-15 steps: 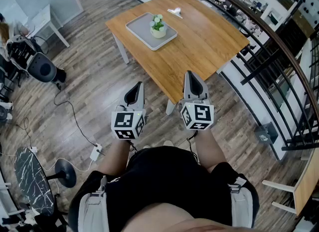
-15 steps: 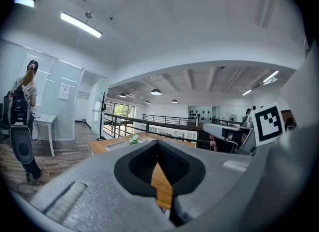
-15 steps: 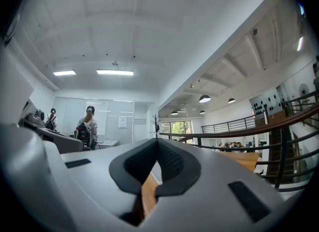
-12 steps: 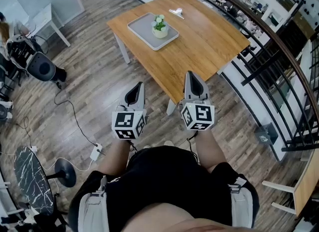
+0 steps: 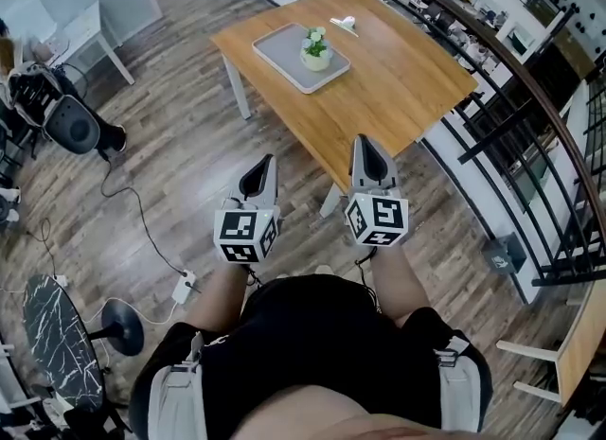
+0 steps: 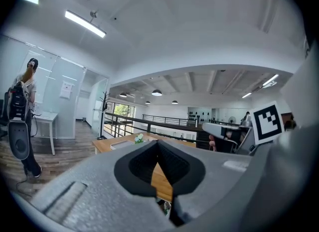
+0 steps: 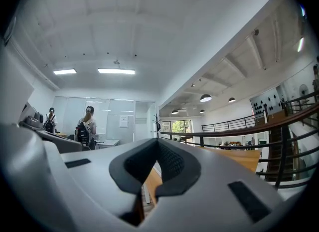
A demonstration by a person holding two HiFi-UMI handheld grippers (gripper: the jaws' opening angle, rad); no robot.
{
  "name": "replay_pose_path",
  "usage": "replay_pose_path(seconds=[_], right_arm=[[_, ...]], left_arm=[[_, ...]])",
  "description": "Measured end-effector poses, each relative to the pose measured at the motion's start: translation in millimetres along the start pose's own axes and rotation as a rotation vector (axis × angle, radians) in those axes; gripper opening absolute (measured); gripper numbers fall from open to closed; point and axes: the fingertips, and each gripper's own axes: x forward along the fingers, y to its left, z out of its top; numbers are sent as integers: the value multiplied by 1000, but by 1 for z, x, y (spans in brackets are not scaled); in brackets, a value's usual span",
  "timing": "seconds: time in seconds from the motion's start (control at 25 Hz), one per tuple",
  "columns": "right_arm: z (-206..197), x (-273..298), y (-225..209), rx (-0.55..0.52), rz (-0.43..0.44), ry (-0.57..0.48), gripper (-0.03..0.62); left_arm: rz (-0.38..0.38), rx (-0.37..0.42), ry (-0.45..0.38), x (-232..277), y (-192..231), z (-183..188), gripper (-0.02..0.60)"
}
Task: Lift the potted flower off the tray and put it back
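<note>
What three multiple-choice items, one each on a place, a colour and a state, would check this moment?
1. Where does the potted flower stand?
A: on the floor. B: on the tray, on the table. C: on a chair.
2. What colour is the tray?
A: grey. B: red. C: black.
3. How do the left tool and right tool stand?
A: shut on the potted flower. B: shut, holding nothing. C: wide open.

Answers:
1 B, the head view shows it sitting on the tray.
2 A, the tray shows pale grey against the table.
3 B, each tool's own view shows its jaws together with nothing between them, short of the table.
</note>
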Motion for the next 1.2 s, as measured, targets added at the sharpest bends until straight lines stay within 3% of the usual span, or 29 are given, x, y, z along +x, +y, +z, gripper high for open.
replay_pose_path(seconds=[0.2,0.4,0.6,0.8,1.2], right_arm=[[-7,3,18,-2,-35,9,-2],[-6,13,26,-20,-38,12,-2],[-12,43,19,-19,-49,-8,-3],[-23,101,-2,19,-35,-39,-3],[-23,258,-83,47,41,-62,-3]], left_arm=[[-3,-12,14,-15,31,-11,15],[48,-59,15,-16,73,-13,15],[80,-52,8,5,102,-14,15],[67,-18,28,62,110,-13,15],[92,7,39,223,134,24,15]])
